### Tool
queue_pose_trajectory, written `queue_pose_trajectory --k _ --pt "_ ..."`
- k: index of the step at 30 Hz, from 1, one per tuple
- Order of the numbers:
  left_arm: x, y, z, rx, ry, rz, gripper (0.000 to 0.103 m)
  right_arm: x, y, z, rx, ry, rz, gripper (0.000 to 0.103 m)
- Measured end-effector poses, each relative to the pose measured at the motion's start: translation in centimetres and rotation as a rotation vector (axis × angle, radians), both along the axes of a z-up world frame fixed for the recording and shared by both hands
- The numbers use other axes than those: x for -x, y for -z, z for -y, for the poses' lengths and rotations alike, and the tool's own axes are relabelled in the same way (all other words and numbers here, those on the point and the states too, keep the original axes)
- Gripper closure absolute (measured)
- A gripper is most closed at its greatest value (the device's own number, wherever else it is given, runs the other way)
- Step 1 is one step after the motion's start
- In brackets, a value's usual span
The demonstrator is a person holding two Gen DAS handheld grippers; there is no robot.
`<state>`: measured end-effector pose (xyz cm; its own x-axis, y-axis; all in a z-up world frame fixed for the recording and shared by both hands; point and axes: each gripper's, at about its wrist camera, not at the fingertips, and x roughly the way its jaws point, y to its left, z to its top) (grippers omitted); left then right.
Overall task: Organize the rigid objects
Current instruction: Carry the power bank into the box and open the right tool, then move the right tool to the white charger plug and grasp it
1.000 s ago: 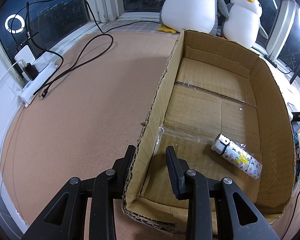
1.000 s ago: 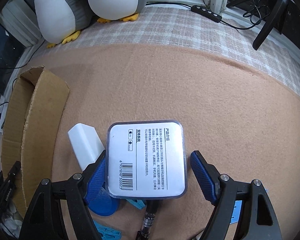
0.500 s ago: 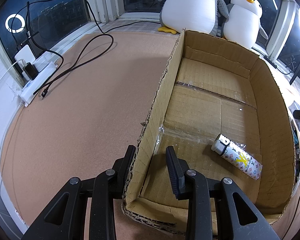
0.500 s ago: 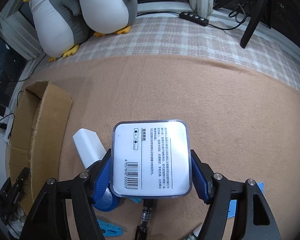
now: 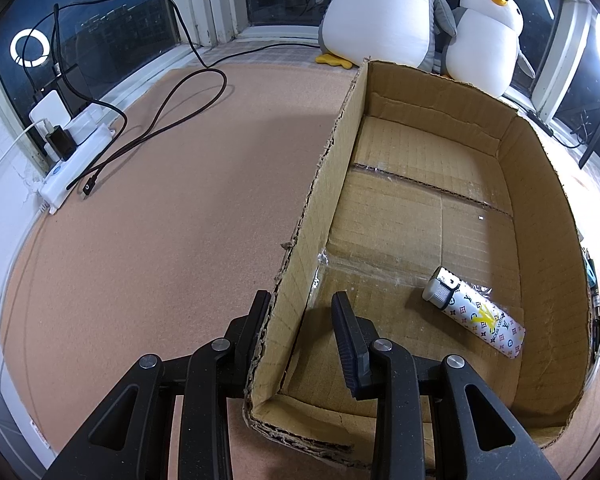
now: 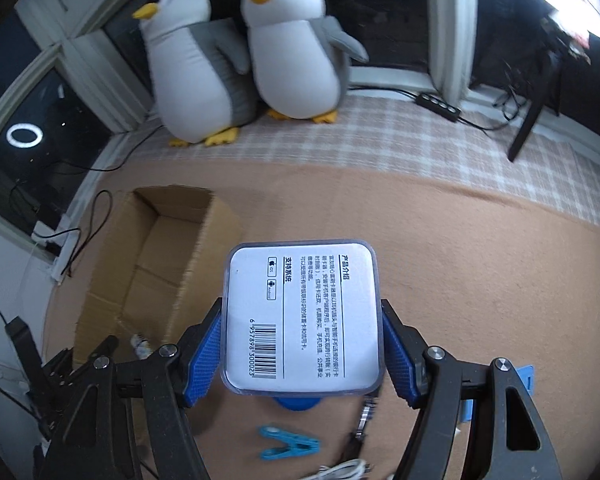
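Note:
A cardboard box lies open on the tan carpet, with a patterned lighter on its floor near the right wall. My left gripper straddles the box's near left wall, one finger outside and one inside, and is shut on it. In the right wrist view my right gripper is shut on a clear plastic case with a white barcode label, held in the air above the carpet. The box lies to the left of the case, with the lighter just visible inside.
Two plush penguins stand by the window behind the box. Below the held case lie a blue clothespin, a blue round lid and white cord. A power strip and a looped black cable lie left of the box.
My right gripper's fingers closed onto the case, then rose with it off the carpet; the view tilted up toward the penguins. The left gripper and the box have not moved.

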<state>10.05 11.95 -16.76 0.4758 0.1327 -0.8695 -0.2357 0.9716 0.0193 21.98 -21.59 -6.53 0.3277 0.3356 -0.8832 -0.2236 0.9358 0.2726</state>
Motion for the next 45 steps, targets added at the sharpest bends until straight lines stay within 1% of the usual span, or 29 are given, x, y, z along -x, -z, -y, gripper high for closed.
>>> queue_pose_trajectory --k 4,8,16,23,29,35,40,42,45 --pt "0.1 -0.1 0.1 -0.002 -0.001 0.002 0.069 0.6 -1.1 -2.9 -0.027 -0.054 0.021 0.036" --pt "0.1 -0.1 0.1 -0.003 0.0 0.002 0.069 1.0 -1.5 -6.0 -0.023 -0.106 0.039 0.036" --pt "0.1 -0.1 0.1 -0.004 0.0 0.003 0.069 1.6 -0.7 -11.3 0.006 -0.201 0.063 0.036" --pt "0.1 -0.1 0.1 -0.005 0.001 0.003 0.069 1.8 0.8 -14.6 0.05 -0.245 0.064 0.036" --pt "0.1 -0.2 0.1 -0.006 0.002 0.004 0.069 1.7 1.9 -15.8 0.076 -0.256 0.056 0.036" --pt "0.0 -0.2 0.1 -0.008 0.003 0.003 0.069 1.7 2.2 -16.2 0.095 -0.265 0.061 0.036" --pt "0.0 -0.4 0.1 -0.015 0.008 0.006 0.069 1.5 1.6 -16.0 0.079 -0.255 0.085 0.034" --pt "-0.1 -0.4 0.3 -0.027 0.012 0.007 0.069 1.4 1.2 -15.8 0.067 -0.247 0.09 0.032" --pt "0.0 -0.3 0.4 -0.026 0.011 0.009 0.069 1.4 0.8 -15.2 0.048 -0.24 0.09 0.032"
